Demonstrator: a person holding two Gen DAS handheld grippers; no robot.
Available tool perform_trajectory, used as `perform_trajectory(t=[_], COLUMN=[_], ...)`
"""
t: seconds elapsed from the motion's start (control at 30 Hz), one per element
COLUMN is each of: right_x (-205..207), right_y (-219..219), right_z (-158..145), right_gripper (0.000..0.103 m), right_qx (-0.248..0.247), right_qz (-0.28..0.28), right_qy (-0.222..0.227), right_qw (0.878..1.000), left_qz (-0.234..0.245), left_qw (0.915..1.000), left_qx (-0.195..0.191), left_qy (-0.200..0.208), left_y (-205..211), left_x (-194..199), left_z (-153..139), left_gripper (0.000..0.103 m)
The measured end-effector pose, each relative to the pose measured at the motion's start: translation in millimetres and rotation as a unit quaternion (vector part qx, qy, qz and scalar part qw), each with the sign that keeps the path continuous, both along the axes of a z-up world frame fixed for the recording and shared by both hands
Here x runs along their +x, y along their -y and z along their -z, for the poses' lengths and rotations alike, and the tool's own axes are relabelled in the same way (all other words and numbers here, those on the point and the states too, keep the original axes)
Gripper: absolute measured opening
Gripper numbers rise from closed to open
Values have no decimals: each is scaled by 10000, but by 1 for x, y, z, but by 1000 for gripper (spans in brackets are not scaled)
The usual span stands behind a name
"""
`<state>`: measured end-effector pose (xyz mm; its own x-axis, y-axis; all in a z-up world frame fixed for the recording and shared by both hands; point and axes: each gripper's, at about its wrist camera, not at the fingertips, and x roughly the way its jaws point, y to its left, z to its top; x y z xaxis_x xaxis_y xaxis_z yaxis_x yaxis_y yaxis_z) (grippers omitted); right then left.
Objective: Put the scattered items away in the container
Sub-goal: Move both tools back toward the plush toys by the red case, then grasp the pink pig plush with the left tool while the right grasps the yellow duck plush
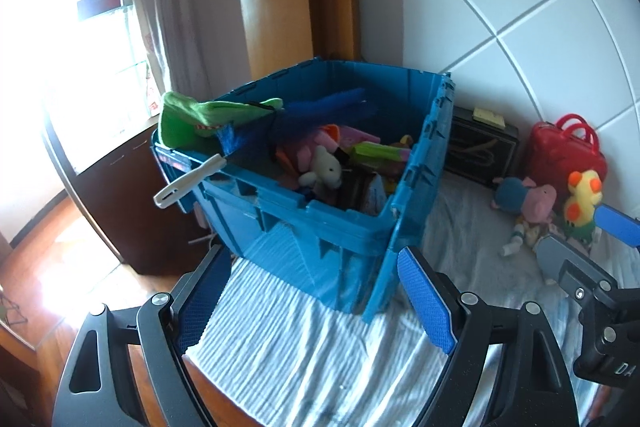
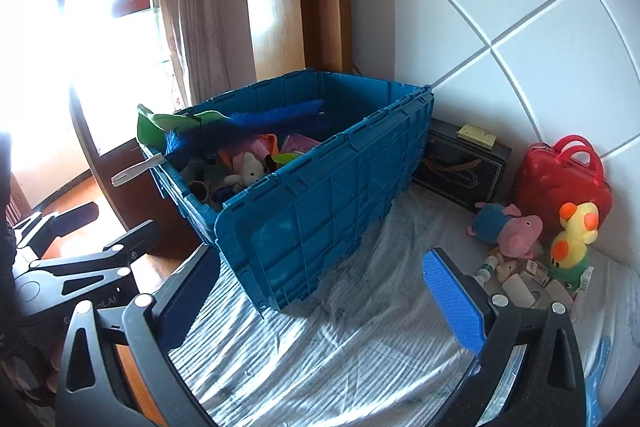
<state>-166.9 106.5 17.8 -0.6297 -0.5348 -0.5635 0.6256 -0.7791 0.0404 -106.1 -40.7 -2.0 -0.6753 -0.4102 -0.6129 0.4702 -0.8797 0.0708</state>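
Note:
A blue crate [image 1: 280,223] [image 2: 320,211] stands on a white striped cloth, filled with soft toys. A green plush [image 1: 188,119] and a blue brush [image 1: 320,109] lie over its rim. To its right lie a pig plush in blue [image 1: 524,195] [image 2: 508,223], a yellow duck plush [image 1: 582,203] [image 2: 574,239] and small bottles and boxes [image 2: 520,275]. My left gripper [image 1: 312,303] is open and empty, near the crate's front corner. My right gripper [image 2: 320,299] is open and empty too, a short way from the crate's side wall.
A red bag [image 2: 560,175] and a black box [image 2: 460,163] stand against the tiled wall behind the toys. A white handle [image 1: 188,183] sticks out over the crate's left rim. Left of the cloth's edge are a dark cabinet [image 1: 132,203], wooden floor and a bright window.

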Motion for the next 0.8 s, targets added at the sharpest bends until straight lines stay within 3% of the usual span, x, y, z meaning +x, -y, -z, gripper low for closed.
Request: perform_trajectory(t=[0.17,0.37,0.57,0.8], right_x=[-4,-14,-21,-15], right_y=[-33,-85,-140,-208], right_z=[0,3,13,34], right_gripper=[103,103,103,103], right_qx=[-41,33,141,300], right_qz=[436,1307,2186,3043], right_qy=[-7,45,210,489], right_qw=[9990,9914,9755,9508], left_qz=[614,1531,2335,2910], left_qw=[9981,9882,9721,9555], left_qx=[37,56,187,261], left_qy=[-70,10,146,410], left_y=[-33,-83,-129,-183], left_x=[-22,-55,-81,-102], left_z=[-2,-1,11,29], left_gripper=[86,86,86,86])
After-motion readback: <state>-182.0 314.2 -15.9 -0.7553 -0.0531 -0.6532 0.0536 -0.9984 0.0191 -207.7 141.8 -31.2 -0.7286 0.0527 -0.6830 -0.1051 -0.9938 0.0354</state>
